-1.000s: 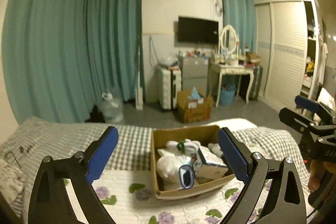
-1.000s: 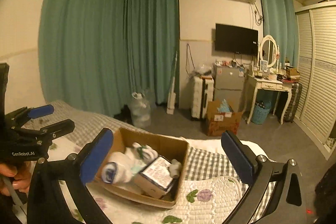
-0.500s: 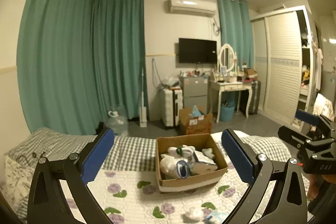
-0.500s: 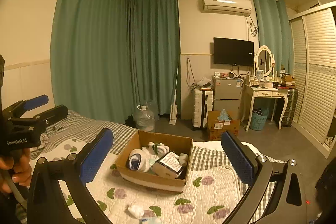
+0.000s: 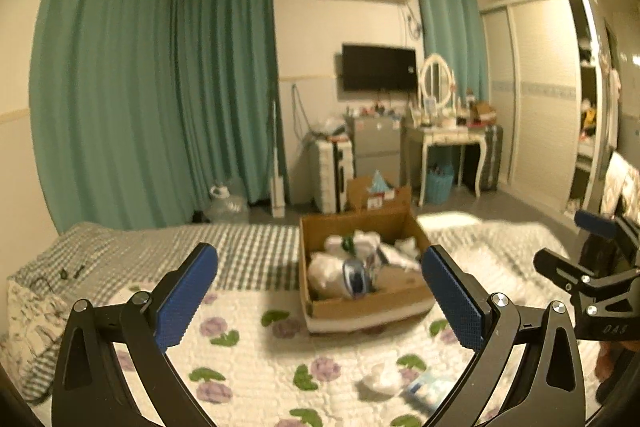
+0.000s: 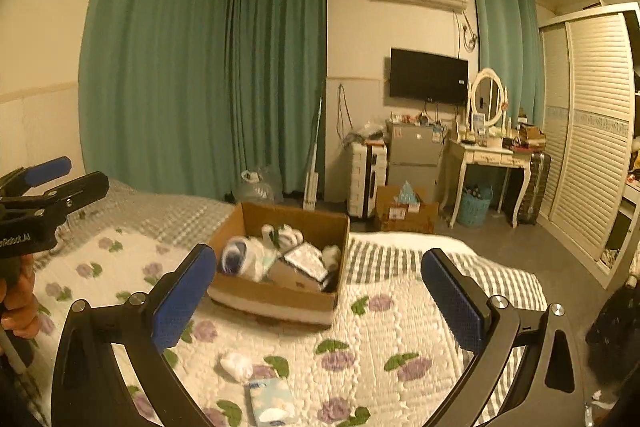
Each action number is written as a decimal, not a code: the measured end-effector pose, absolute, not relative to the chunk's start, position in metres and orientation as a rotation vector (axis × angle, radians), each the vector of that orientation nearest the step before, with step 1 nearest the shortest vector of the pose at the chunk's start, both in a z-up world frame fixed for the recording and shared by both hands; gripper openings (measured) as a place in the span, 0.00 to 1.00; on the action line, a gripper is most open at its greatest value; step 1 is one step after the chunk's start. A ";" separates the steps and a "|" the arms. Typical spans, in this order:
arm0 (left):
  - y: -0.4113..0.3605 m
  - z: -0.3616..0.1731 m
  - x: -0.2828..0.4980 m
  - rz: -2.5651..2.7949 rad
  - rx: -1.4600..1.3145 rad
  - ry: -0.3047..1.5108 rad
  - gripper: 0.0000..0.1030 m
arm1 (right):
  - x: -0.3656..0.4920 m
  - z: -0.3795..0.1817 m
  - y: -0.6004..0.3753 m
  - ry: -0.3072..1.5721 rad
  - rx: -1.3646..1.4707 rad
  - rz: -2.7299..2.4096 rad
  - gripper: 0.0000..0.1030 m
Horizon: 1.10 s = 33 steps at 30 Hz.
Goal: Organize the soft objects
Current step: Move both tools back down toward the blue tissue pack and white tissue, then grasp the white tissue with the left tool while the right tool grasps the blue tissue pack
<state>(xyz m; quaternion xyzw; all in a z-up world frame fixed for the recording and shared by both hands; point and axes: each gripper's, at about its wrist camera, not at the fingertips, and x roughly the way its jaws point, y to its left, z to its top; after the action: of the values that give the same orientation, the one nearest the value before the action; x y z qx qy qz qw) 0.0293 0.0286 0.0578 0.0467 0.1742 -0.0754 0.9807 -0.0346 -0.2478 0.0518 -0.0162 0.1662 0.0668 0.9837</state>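
A cardboard box (image 5: 360, 303) (image 6: 276, 297) stands on the flowered quilt and holds white soft items and a packet. A small white soft item (image 5: 380, 379) (image 6: 237, 365) and a light blue tissue pack (image 5: 430, 389) (image 6: 272, 401) lie on the quilt in front of the box. My left gripper (image 5: 318, 285) is open and empty, above the quilt short of the box; it also shows in the right wrist view (image 6: 48, 183). My right gripper (image 6: 318, 285) is open and empty; it also shows in the left wrist view (image 5: 576, 255).
The bed has a flowered quilt (image 6: 380, 339) over a checked sheet (image 5: 240, 247). Beyond the bed are teal curtains (image 6: 200, 87), a water jug (image 6: 256, 187), a suitcase (image 6: 366, 179), another cardboard box (image 6: 404, 211), a dressing table (image 6: 488, 159) and a wardrobe (image 6: 592, 131).
Both grippers pulled back and rose from the box; the loose white item and tissue pack came into view. In the last half second both cameras tilted slightly down. Jaws stayed open.
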 end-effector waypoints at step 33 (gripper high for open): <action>0.009 -0.131 0.111 -0.232 0.125 0.849 1.00 | 0.049 -0.193 -0.197 0.997 -0.161 0.323 0.60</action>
<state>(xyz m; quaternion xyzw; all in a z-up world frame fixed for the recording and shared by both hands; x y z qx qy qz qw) 0.1107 0.0086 -0.1305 0.0604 0.4106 -0.1121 0.9029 0.0494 -0.1966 -0.1931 -0.0768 0.4755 0.1539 0.8627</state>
